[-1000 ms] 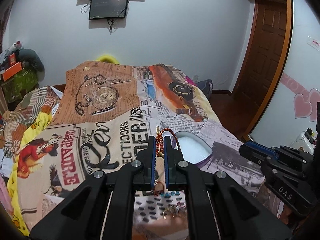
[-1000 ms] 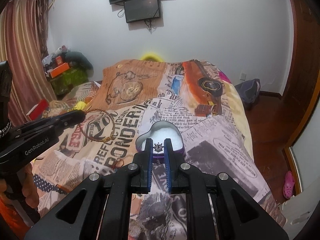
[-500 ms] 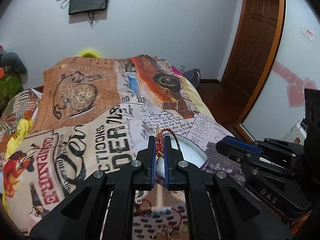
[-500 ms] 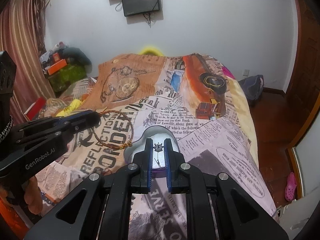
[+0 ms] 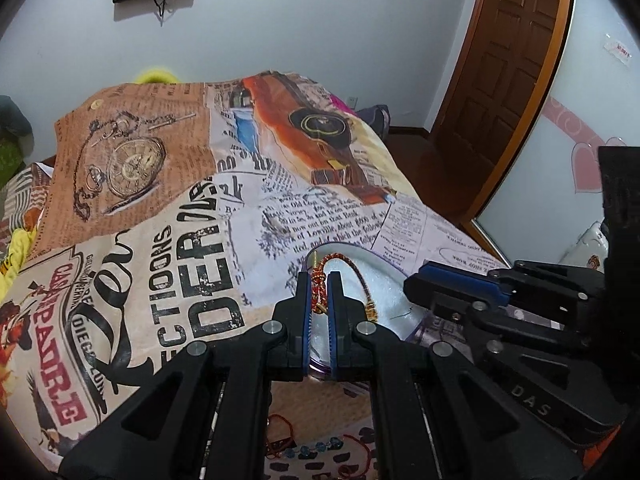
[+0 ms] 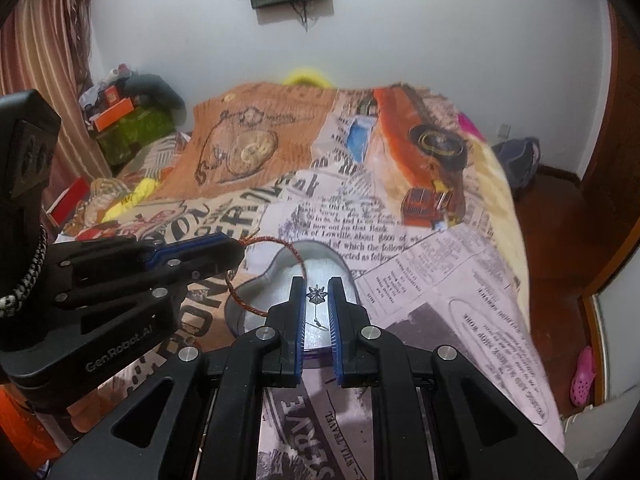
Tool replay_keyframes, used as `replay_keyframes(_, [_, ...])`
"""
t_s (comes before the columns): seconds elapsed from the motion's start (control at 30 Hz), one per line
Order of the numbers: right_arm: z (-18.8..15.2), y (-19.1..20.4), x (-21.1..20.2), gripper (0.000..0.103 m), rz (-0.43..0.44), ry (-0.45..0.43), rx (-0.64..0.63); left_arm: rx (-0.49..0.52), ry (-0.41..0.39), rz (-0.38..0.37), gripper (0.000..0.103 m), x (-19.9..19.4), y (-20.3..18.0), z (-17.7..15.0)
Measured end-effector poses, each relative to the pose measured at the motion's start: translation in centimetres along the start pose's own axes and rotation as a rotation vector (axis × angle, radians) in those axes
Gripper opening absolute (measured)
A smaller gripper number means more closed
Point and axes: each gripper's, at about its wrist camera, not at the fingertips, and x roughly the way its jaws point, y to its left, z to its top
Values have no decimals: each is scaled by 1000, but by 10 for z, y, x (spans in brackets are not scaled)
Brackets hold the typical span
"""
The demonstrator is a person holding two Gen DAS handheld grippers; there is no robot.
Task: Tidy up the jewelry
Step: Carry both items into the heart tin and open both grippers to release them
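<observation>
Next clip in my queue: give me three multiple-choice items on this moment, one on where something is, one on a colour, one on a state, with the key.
1. Where is the heart-shaped box?
A. On the printed bedspread, under both claws
B. On the floor by the door
C. On the wall-mounted screen

2. What colour is the cord bracelet held in the left claw?
A. Blue
B. Red with gold bits
C. White

3. What is the state of the right claw?
A. Wide open and empty
B. Out of view
C. Shut on a small star-shaped charm

Key: 1 A, the box lies on the newspaper print in front of the fingers; 2 B, red braid with gold ends shows in the left wrist view; 3 C, the charm sits pinched between the blue pads.
</observation>
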Motion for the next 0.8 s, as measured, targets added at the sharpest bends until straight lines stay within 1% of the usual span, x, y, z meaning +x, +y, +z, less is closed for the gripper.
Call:
replay_keyframes(0.17, [-2, -5, 12, 10, 15, 45, 6, 10, 23, 1, 6, 6, -1, -2])
replay_keyframes(0.47, [-4, -4, 22, 10, 12, 90, -1, 13, 60, 21, 6, 14, 3, -8])
replay_keyframes(0.67, [-3, -4, 22, 10, -8, 88, -8, 22, 57, 41, 6, 11, 3, -10])
replay_keyframes(0.8, [-3, -3, 23, 10, -3, 102, -18, 26, 69, 50, 6, 10, 3, -11])
